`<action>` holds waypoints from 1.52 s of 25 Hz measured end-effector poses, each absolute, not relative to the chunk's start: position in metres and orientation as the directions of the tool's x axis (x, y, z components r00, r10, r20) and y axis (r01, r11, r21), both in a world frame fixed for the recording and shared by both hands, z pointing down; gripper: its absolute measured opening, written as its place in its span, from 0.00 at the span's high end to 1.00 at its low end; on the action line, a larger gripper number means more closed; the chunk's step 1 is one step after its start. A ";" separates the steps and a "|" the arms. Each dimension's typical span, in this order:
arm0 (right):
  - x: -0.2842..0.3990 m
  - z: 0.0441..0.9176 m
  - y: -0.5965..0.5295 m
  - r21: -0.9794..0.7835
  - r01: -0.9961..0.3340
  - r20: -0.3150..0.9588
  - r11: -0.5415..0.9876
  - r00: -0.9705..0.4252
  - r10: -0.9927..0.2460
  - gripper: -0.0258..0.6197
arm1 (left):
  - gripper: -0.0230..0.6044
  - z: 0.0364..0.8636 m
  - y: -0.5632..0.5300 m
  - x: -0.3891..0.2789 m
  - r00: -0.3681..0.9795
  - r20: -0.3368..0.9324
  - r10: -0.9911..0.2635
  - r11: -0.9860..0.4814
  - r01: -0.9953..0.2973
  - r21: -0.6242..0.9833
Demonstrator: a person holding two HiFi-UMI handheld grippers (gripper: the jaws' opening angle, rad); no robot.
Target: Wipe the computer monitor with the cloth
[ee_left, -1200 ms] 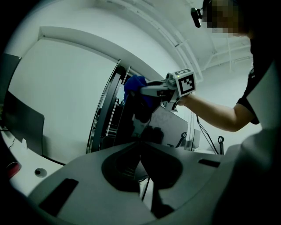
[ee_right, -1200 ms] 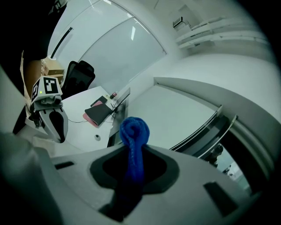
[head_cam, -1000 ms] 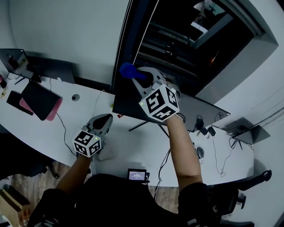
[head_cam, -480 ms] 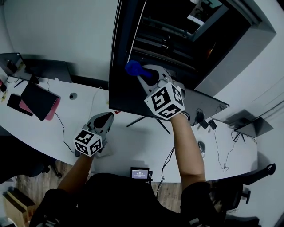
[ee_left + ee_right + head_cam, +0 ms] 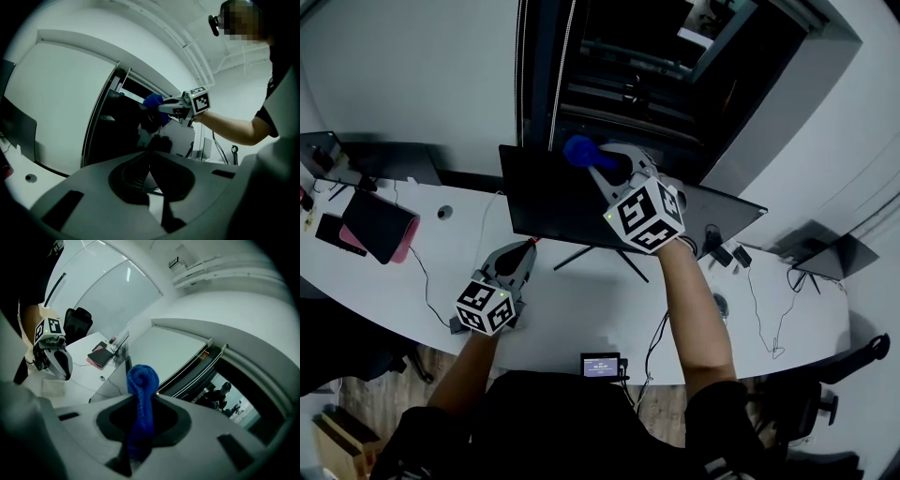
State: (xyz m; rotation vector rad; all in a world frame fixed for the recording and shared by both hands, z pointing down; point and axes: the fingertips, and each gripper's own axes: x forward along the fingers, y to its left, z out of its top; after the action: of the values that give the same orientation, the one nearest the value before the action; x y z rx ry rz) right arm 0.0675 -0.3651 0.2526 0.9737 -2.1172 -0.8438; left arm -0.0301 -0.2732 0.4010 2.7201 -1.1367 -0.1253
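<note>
The bunched blue knitted cloth is pinched between the jaws of the right tool, its rolled end sticking out past the tips, and it sits at the upper part of the black flat computer monitor, near the top edge; it looks to be against the screen, though contact is hard to confirm. The wiping step seems to be in hand, and the next move would call for sweeping the cloth across the dark panel with steady, light pressure. The right arm reaches forward and up, marker cube facing the head camera. The left tool is held low over the white curved tabletop, just before the monitor's lower edge, jaws together on nothing.
</note>
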 end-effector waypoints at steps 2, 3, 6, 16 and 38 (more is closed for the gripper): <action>0.076 0.253 -0.363 0.763 -0.393 0.284 0.514 -0.511 -0.812 0.85 | 0.97 0.401 -0.271 -0.023 0.702 -0.003 -0.712 -0.688 -0.696 0.206; 0.080 0.253 -0.362 0.763 -0.394 0.283 0.513 -0.510 -0.812 0.85 | 0.97 0.401 -0.270 -0.019 0.703 -0.003 -0.712 -0.688 -0.696 0.205; 0.095 0.254 -0.358 0.760 -0.399 0.284 0.513 -0.505 -0.815 0.85 | 0.97 0.399 -0.266 -0.005 0.705 -0.003 -0.709 -0.691 -0.694 0.203; 0.153 0.254 -0.348 0.753 -0.426 0.274 0.502 -0.490 -0.828 0.85 | 0.97 0.397 -0.259 0.041 0.715 0.002 -0.699 -0.700 -0.685 0.202; 0.263 0.253 -0.329 0.726 -0.501 0.232 0.470 -0.465 -0.854 0.85 | 0.97 0.406 -0.253 0.137 0.763 0.055 -0.645 -0.744 -0.642 0.183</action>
State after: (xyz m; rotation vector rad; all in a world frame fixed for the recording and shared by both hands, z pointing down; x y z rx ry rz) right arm 0.2630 -0.3294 0.2528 1.1200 -2.1335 -0.7832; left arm 0.1372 -0.2527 0.4062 2.7675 -1.0210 -0.0178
